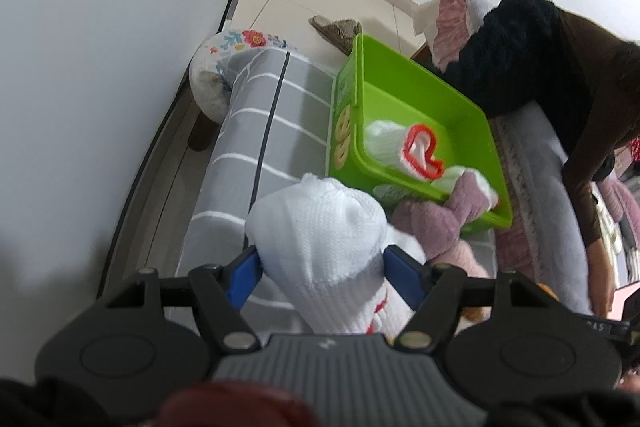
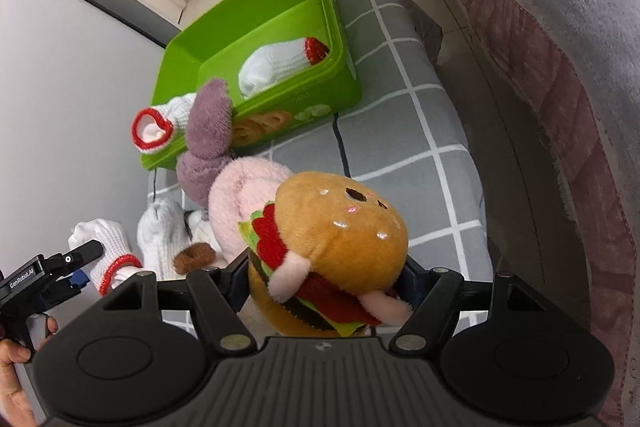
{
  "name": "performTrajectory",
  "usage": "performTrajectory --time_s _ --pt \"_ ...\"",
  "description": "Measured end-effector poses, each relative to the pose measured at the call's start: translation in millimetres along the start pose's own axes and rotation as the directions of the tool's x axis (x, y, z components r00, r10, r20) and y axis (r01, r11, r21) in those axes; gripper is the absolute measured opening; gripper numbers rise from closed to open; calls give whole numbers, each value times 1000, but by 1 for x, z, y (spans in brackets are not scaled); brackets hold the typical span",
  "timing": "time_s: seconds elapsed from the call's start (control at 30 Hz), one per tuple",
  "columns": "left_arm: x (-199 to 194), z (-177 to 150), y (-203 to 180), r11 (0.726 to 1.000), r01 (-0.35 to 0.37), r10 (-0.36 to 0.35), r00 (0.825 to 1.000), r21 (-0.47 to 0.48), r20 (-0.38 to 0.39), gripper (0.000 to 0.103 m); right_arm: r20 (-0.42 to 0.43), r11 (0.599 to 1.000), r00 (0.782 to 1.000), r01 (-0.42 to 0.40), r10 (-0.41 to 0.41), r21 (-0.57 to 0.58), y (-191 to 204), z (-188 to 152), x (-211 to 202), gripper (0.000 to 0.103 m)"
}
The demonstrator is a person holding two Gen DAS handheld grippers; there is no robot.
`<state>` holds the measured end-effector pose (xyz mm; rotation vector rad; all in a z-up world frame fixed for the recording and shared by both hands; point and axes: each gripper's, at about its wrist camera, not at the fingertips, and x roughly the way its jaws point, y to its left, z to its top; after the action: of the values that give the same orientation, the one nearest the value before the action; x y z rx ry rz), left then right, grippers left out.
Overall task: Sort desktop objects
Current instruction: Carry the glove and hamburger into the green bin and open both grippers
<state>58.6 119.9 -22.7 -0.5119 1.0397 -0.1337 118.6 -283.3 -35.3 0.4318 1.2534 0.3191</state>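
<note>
My left gripper [image 1: 322,267] is shut on a white knit glove [image 1: 320,227] with a red cuff and holds it above the grey checked cushion [image 1: 292,111]. The same glove [image 2: 106,247] and the left gripper [image 2: 76,259] show at the left of the right wrist view. My right gripper [image 2: 326,279] is shut on a hamburger plush toy [image 2: 336,243]. A green plastic bin [image 1: 420,99] stands ahead, also seen in the right wrist view [image 2: 256,27]. It holds a white glove [image 2: 276,65]. Another red-cuffed glove [image 2: 154,127] and a purple and pink plush [image 2: 220,163] hang over its near rim.
A white wall [image 1: 100,67] runs along the left. A person in dark clothes [image 1: 552,67] stands at the right by a grey and pink blanket [image 2: 560,47]. A floral stool [image 1: 224,67] and a slipper [image 1: 338,29] are on the floor beyond the cushion.
</note>
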Motion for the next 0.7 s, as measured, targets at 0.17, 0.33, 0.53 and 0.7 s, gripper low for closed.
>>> performTrajectory --time_s 0.17,0.33,0.53,0.7 --pt "0 5 -10 1000 7 -6 1000 -15 29 68 23 1000 999 -22 22 17 6 6 -1 71" --pt "2 7 -30 1000 8 -9 998 8 62 68 56 998 997 -55 52 41 16 12 -4 71" --pt "7 11 -56 998 46 -49 996 36 80 68 85 994 993 -88 81 72 22 18 -7 71" --pt "11 19 -73 996 41 -46 996 73 75 68 108 994 991 -87 79 68 27 27 -13 71"
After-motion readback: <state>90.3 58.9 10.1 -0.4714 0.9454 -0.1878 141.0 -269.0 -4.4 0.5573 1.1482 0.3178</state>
